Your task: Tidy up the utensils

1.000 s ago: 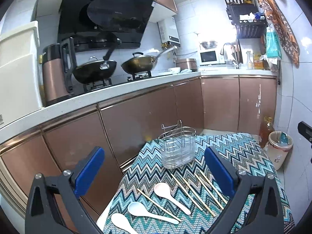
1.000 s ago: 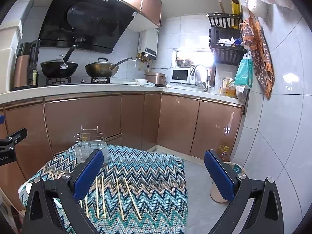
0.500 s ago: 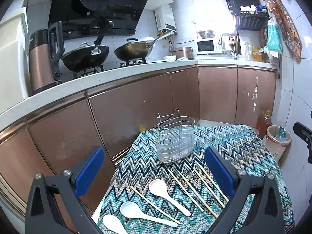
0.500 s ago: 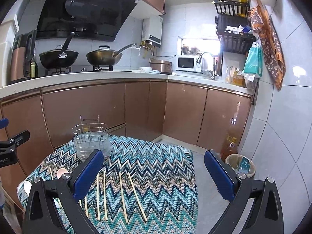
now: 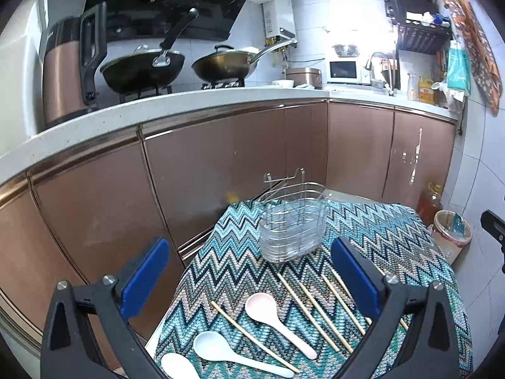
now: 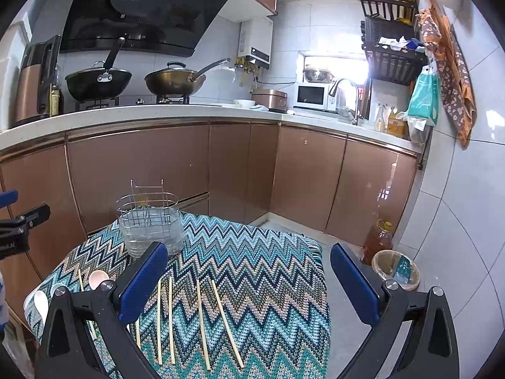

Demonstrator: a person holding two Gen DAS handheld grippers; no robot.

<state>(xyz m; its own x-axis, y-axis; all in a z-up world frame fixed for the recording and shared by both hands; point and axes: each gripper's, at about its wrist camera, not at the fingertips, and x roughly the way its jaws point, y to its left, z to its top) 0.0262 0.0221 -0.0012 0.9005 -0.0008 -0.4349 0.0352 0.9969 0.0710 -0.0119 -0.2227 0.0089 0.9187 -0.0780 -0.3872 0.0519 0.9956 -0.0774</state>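
A wire utensil holder (image 5: 292, 227) (image 6: 150, 225) stands at the far side of a small table under a zigzag cloth (image 5: 394, 240) (image 6: 252, 259). In front of it lie several wooden chopsticks (image 5: 318, 312) (image 6: 202, 319), a pink spoon (image 5: 271, 315) (image 6: 98, 278), a pale blue spoon (image 5: 227, 352) and a white spoon (image 5: 178, 366). My left gripper (image 5: 249, 278) hovers open above the spoons, holding nothing. My right gripper (image 6: 249, 278) hangs open over the cloth's right half, empty, with the chopsticks below its left finger.
Brown cabinets under a white counter (image 6: 189, 112) run behind the table, with two woks (image 6: 98, 80) on the stove. On the floor to the right stand an oil bottle (image 6: 378, 237) and a small bin (image 6: 396, 268).
Both grippers have tilted down and moved in towards the table, so the holder and utensils sit higher and larger in view. Both stay open and empty.
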